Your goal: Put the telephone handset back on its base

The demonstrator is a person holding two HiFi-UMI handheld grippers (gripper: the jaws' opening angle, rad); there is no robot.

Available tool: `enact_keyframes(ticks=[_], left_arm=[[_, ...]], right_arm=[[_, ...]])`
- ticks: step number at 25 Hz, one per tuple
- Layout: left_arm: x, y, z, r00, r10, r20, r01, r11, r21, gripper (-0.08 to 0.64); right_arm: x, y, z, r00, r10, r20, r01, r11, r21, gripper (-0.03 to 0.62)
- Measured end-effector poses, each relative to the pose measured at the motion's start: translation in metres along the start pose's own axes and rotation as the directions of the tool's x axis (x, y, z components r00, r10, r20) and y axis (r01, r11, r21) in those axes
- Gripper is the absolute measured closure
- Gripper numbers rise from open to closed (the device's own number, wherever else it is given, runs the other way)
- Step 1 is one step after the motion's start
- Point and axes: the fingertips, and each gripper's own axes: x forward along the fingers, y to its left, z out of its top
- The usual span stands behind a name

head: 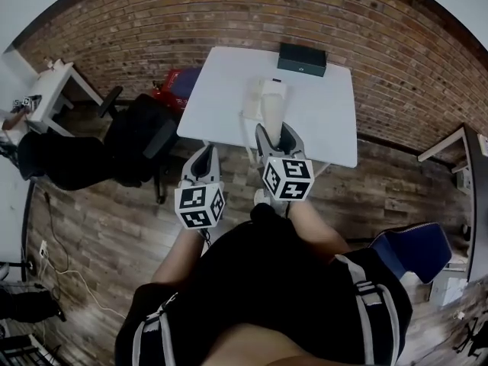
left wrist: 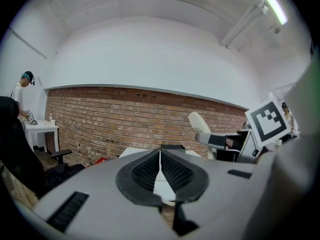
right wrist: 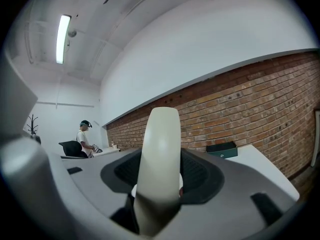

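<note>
Clad in a black top [head: 267, 280] with paired white stripes [head: 371, 305] down each sleeve. Fitted with a left gripper [head: 203, 155] and right gripper [head: 280, 134] in smooth pale grey shells, each capped by a white marker cube [head: 200, 206] bearing black squares, each lined with black ribbed pads [left wrist: 145, 171].

A white table [head: 328, 128] stood on the wooden plank floor [head: 114, 227] before a brick wall [head: 229, 14], with a dark flat box [head: 302, 59] lying at its far edge.
</note>
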Motion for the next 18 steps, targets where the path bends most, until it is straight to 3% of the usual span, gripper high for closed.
enact_keyframes(ticks=[10, 18], left_arm=[[0.098, 0.029, 0.019, 0.999, 0.032, -0.032, -0.033, 0.999, -0.022, 0.551], [0.186, 0.028, 0.038, 0.999, 0.002, -0.049, -0.003, 1.000, -0.031, 0.551]], right_arm=[[0.094, -0.041, 0.012, 0.999, 0.006, -0.045, -0.006, 1.000, -0.004, 0.387], [0.166, -0.091, 0.019, 0.995, 0.007, -0.100, -0.004, 0.999, 0.033, 0.385]])
